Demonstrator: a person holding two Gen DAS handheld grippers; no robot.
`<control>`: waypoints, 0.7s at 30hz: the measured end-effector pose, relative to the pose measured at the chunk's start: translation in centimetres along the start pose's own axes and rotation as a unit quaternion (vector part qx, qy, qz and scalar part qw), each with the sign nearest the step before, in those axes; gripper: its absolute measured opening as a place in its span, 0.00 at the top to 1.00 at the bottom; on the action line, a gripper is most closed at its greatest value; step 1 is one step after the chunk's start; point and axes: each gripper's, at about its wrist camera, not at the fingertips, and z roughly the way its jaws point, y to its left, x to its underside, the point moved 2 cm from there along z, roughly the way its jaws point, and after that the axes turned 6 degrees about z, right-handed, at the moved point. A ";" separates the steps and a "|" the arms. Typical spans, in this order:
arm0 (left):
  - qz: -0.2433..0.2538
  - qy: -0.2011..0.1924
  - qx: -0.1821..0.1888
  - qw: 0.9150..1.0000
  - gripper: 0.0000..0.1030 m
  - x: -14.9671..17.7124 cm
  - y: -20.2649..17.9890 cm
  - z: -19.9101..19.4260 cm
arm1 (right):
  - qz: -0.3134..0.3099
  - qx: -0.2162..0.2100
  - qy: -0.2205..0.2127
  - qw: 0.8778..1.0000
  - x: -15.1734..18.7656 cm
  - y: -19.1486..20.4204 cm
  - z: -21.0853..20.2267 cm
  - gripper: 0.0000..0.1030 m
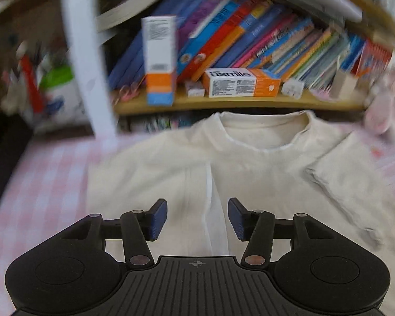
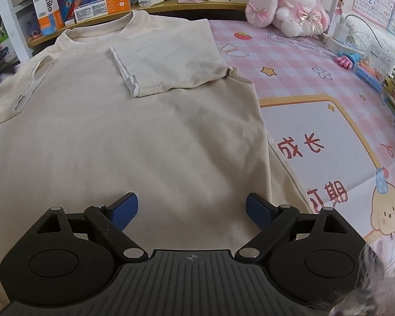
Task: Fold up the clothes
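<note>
A cream T-shirt lies flat on a pink checked mat, collar toward the bookshelf. Its right sleeve is folded inward over the chest; the left sleeve lies folded in at the left. My right gripper is open and empty, low over the shirt's lower body. In the left wrist view the shirt fills the middle, collar at the top. My left gripper is open and empty above the folded left sleeve's hem.
A wooden shelf with books and boxes runs behind the shirt. A white post stands at the left. A pink plush toy sits at the back right. Pens and books line the right edge.
</note>
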 end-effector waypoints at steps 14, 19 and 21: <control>-0.038 0.008 0.019 0.999 0.89 -0.3 -0.5 4.0 | -0.003 -0.004 -0.006 1.000 0.5 -0.6 -0.1 0.08; -0.075 0.000 0.074 0.994 0.61 -0.2 1.5 2.6 | -0.001 0.000 -0.004 1.000 0.2 -0.3 0.2 0.06; -0.095 -0.026 0.076 0.992 0.52 0.5 2.6 0.4 | -0.001 0.000 -0.003 1.000 0.1 -0.2 0.3 0.05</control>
